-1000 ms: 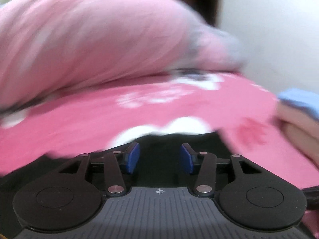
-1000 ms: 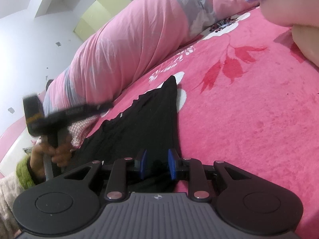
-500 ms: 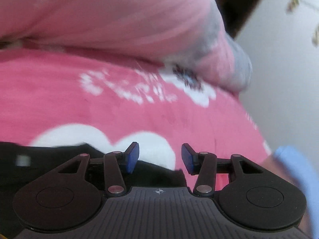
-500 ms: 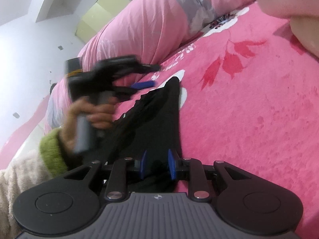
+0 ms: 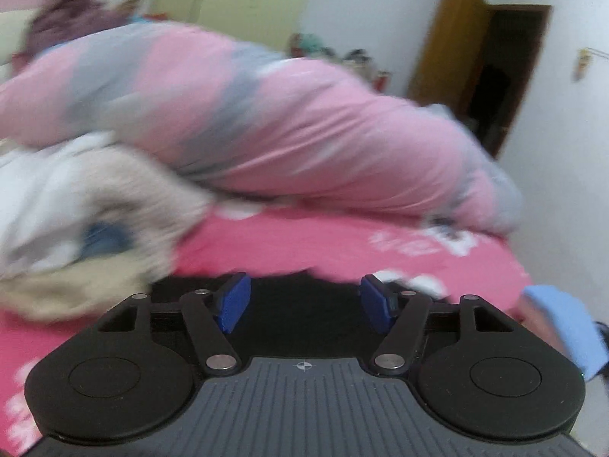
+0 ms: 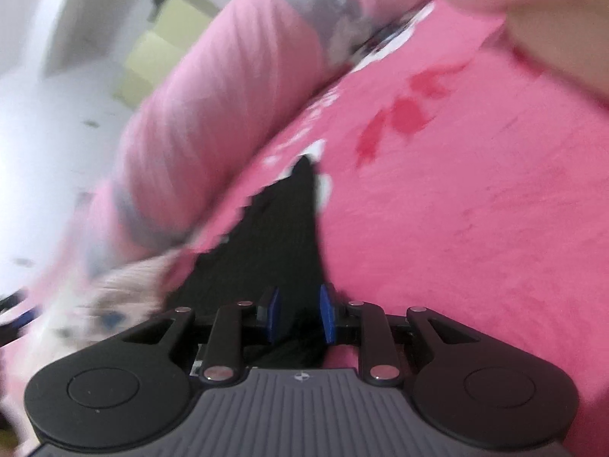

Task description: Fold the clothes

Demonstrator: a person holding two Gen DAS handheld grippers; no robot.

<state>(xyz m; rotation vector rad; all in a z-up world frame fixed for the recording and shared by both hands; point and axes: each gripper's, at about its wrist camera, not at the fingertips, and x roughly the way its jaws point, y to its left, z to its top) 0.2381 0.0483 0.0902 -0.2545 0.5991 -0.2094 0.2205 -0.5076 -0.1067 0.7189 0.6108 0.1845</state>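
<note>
Left wrist view: my left gripper (image 5: 304, 301) is spread wide, blue pads (image 5: 233, 302) far apart, nothing between them. It hangs over the near edge of the black garment (image 5: 304, 304), which lies flat on the pink bedspread (image 5: 304, 243). Can't tell if the pads touch the cloth; frame is motion-blurred.

Beyond the garment, a rolled pink-and-grey quilt (image 5: 289, 125) runs along the far side of the bed. Toward the bed's left edge sits a heap of white and beige clothes (image 5: 80, 221), just beside the garment's left end. Something light blue (image 5: 563, 323) at the right edge, too blurred to identify. Brown door (image 5: 449, 53) in the back wall, right of centre.

Right wrist view: my right gripper (image 6: 300, 316) is nearly closed, pads (image 6: 274, 314) pinching a bunched fold of the black garment (image 6: 281, 228). From the grip the cloth stretches away across the bedspread (image 6: 475, 228) and tapers to a point near a white flower print. The quilt (image 6: 228, 114) lies along the left of it; the pale clothes heap (image 6: 114, 304) is at lower left, touching the garment's left side. Also heavily blurred.
</note>
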